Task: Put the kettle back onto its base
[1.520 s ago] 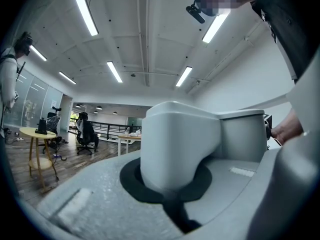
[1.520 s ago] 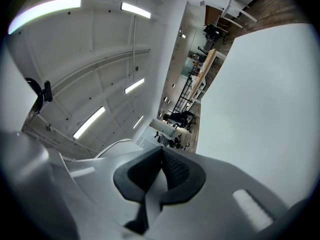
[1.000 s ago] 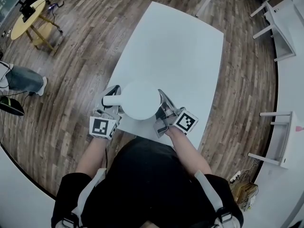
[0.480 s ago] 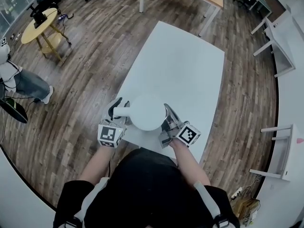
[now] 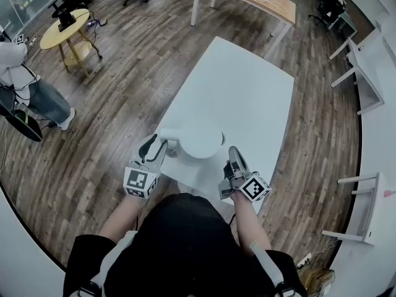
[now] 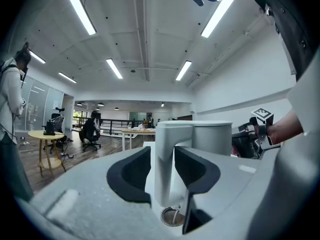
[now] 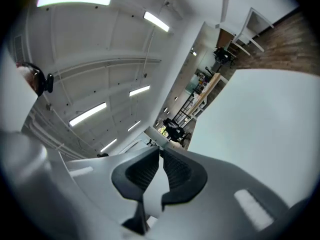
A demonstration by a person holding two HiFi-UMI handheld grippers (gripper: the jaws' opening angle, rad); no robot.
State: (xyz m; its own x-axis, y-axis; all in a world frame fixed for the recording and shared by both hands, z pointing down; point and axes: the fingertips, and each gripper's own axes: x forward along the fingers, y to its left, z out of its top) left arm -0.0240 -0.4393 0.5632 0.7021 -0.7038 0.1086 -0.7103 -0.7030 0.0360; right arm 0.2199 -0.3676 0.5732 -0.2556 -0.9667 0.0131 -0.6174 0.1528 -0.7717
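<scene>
Kettle (image 5: pixel 199 138) stands on tabletop (image 5: pixel 247 85). Left claw (image 5: pixel 158 146) just opened, handle (image 6: pixel 164 164) loose between jaws; right claw (image 5: pixel 235 156) empty, nearly closed, cracking open.

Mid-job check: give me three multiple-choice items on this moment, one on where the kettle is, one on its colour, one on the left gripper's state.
1. Where does the kettle stand?
A. at the near end of the table, close to the person
B. at the table's far end
C. against the table's right edge in the head view

2. What colour is the kettle?
A. black
B. white
C. red

3. How does the left gripper stand?
A. open, with the handle between the jaws
B. clamped tight on the handle
C. shut, with nothing between the jaws

Answers:
1 A: the head view shows it just ahead of the person, toward the table's left side.
2 B: body and handle are both white.
3 A: the jaws have just been opening, and both pads stand clear of the handle between them.
</scene>
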